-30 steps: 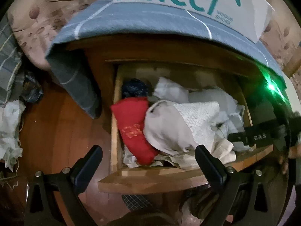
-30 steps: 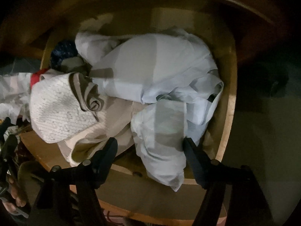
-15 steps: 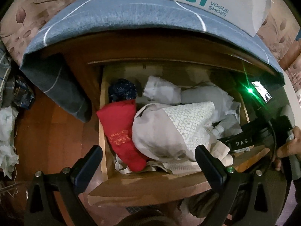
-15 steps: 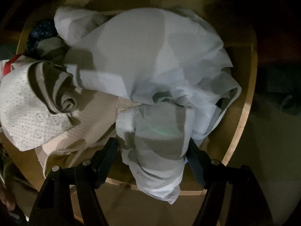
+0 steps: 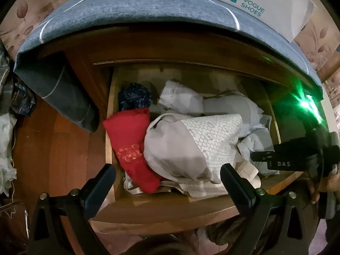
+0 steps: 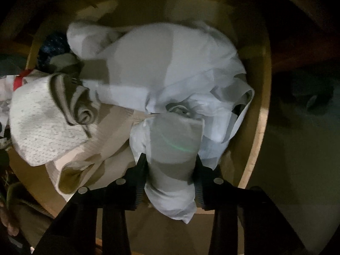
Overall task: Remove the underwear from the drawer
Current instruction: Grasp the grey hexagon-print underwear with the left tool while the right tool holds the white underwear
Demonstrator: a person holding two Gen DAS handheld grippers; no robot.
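An open wooden drawer (image 5: 161, 210) is stuffed with rolled underwear. At its left lie a red piece (image 5: 131, 146) and a dark blue ball (image 5: 135, 96), with a beige and white lace piece (image 5: 191, 144) in the middle. My right gripper (image 6: 170, 161) points down into the drawer's right side. Its jaws are closing and the fingers pinch a pale blue piece of underwear (image 6: 174, 131) from both sides. Its black body (image 5: 297, 155) shows in the left wrist view. My left gripper (image 5: 167, 170) hangs open above the drawer's front edge, holding nothing.
A grey-blue cloth (image 5: 148, 6) drapes over the cabinet top, with a white shoe box (image 5: 276, 0) on it. Wooden floor (image 5: 53, 148) lies left of the drawer, with a heap of clothes (image 5: 6, 138) at the far left. A hand (image 5: 327, 182) holds the right tool.
The right gripper's fingers have drawn together onto the pale blue underwear that lay between them. The left gripper has shifted a little closer to the drawer.
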